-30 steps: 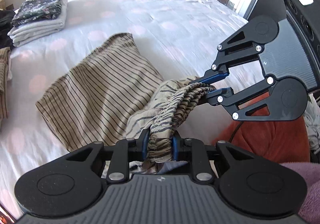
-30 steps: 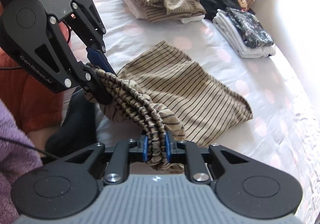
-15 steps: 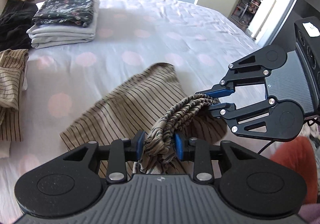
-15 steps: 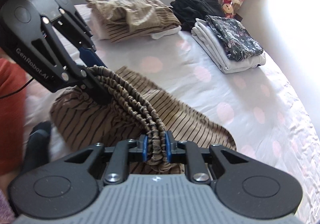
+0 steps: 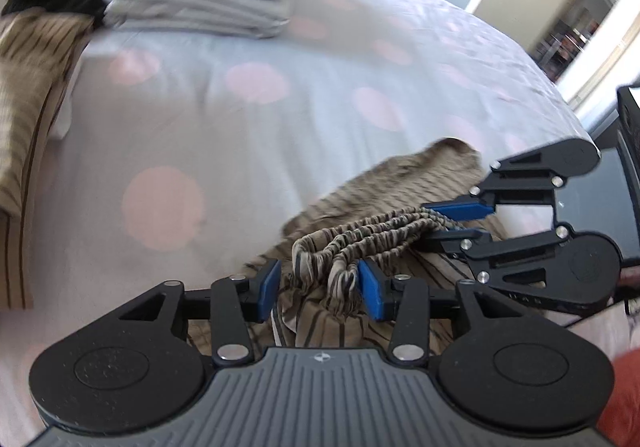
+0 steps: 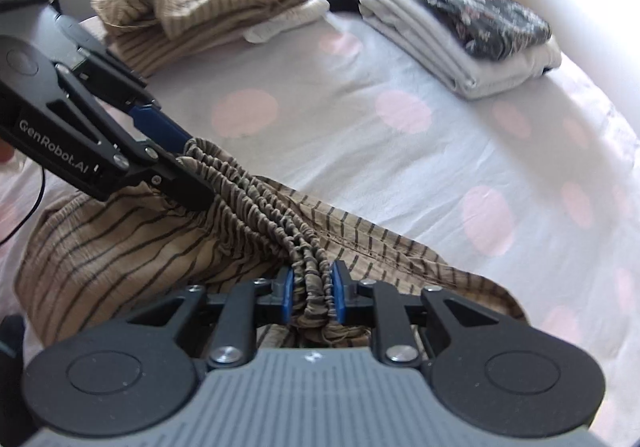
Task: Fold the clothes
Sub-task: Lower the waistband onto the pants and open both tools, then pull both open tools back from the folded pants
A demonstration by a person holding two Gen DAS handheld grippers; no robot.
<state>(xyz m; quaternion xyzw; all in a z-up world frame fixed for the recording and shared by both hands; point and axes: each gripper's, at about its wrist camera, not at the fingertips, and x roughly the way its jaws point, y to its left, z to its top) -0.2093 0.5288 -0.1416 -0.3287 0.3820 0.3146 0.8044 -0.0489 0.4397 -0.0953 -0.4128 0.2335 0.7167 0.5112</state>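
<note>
The striped elastic waistband stretches between the two tongs, its length running from one to the other over the polka-dot bed. The left gripper is opening, pads clear of the bunched fabric; the right gripper, also easing open, pinches its end.

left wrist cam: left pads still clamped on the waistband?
No: the left gripper is opening, its fingers clear of the striped waistband between them.

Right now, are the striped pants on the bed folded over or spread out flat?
Folded over: the striped pants lie doubled on the bed, their gathered waistband brought on top, across the fabric.
</note>
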